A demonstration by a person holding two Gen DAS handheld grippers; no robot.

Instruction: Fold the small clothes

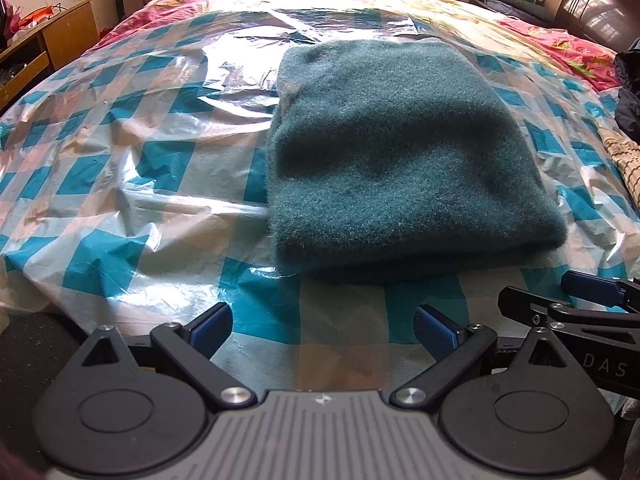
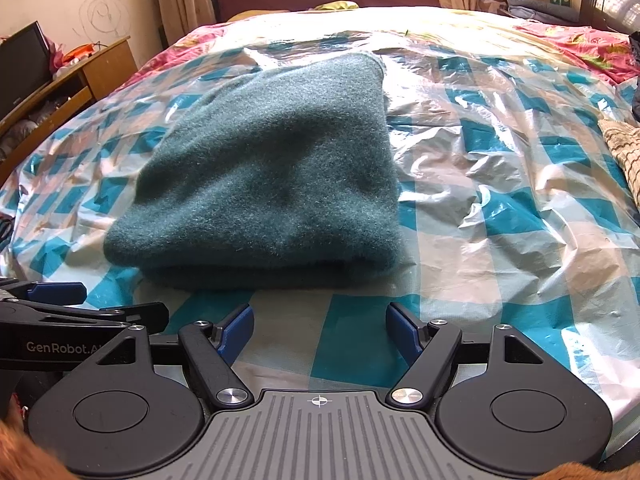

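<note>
A dark green fuzzy garment [image 1: 400, 160] lies folded in a thick stack on the bed, over a blue-and-white checked plastic sheet [image 1: 132, 152]. It also shows in the right wrist view [image 2: 276, 176]. My left gripper [image 1: 322, 326] is open and empty, near the bed's front edge, a little short of the garment's near fold. My right gripper [image 2: 320, 328] is open and empty too, just in front of the garment's near edge. The right gripper also shows at the right of the left wrist view [image 1: 576, 300], and the left gripper at the left of the right wrist view [image 2: 80, 304].
A pink floral bedspread [image 1: 568, 44] shows past the sheet at the far side and right. A beige checked cloth [image 2: 626, 152] and dark clothes [image 1: 628, 92] lie at the right edge. A wooden desk [image 2: 80, 76] stands at the left, a dark headboard [image 1: 600, 12] at the far right.
</note>
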